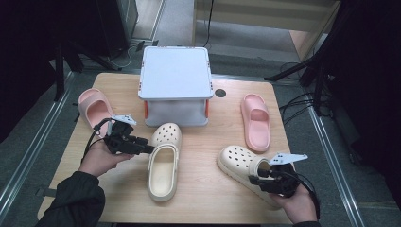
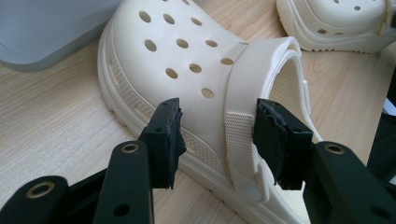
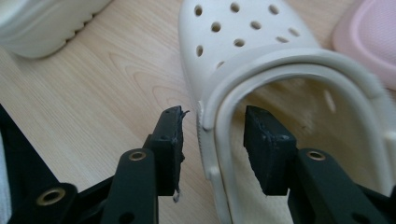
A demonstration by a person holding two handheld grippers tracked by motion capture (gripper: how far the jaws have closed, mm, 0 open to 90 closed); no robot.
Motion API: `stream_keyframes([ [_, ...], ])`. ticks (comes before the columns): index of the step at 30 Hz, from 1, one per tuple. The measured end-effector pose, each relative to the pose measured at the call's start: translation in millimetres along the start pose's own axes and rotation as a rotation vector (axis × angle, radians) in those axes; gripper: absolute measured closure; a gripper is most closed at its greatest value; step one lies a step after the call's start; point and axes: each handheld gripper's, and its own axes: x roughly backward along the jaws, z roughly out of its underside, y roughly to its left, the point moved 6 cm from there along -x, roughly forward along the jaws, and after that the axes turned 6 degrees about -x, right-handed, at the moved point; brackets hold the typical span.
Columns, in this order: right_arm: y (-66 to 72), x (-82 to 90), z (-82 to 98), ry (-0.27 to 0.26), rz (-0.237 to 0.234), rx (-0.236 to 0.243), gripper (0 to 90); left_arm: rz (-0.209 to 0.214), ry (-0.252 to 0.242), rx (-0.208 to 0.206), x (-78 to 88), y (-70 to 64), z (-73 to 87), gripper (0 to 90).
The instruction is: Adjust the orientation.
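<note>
Pale wood tabletop (image 1: 208,189) fills my working area, with dark floor and stands all around its edges. At the far middle a grey lidded box (image 1: 175,85) takes up the back, a pink slide (image 1: 95,109) lies at the far left edge and a second pink slide (image 1: 256,121) toward the right edge. I see bare wood along the near edge and in the strip between the two cream clogs, so that is my free room.

My left gripper (image 1: 150,149) sits just beside the left cream clog (image 1: 163,163), which lies in the middle of the table with its toe toward the box. In the left gripper view its jaws stand apart on either side of that clog's strap hinge (image 2: 240,149), the pads not pressing on it.

My right gripper (image 1: 255,179) is at the heel of the right cream clog (image 1: 239,163), near the front right corner. In the right gripper view the jaws are apart, straddling the strap and side wall (image 3: 212,135) without squeezing.
</note>
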Motion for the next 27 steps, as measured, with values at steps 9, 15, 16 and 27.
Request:
stream_keyframes([
  [9,1.3,-17.7,-10.0,0.036,0.007,0.005,76.3,-0.001,-0.002,0.0,1.0,0.6,0.7,50.8],
  [15,6.0,-4.2,-23.0,-0.047,0.012,-0.021,77.3,-0.016,-0.023,0.006,4.3,2.2,-0.3,53.8],
  [16,8.7,-2.2,-26.9,-0.063,0.014,-0.017,77.3,-0.01,-0.023,0.011,4.6,1.5,-0.3,54.0],
  [27,49.6,-21.4,-66.2,-0.118,-0.032,-0.038,77.2,-0.001,-0.046,0.004,10.4,-1.9,-1.8,57.8],
])
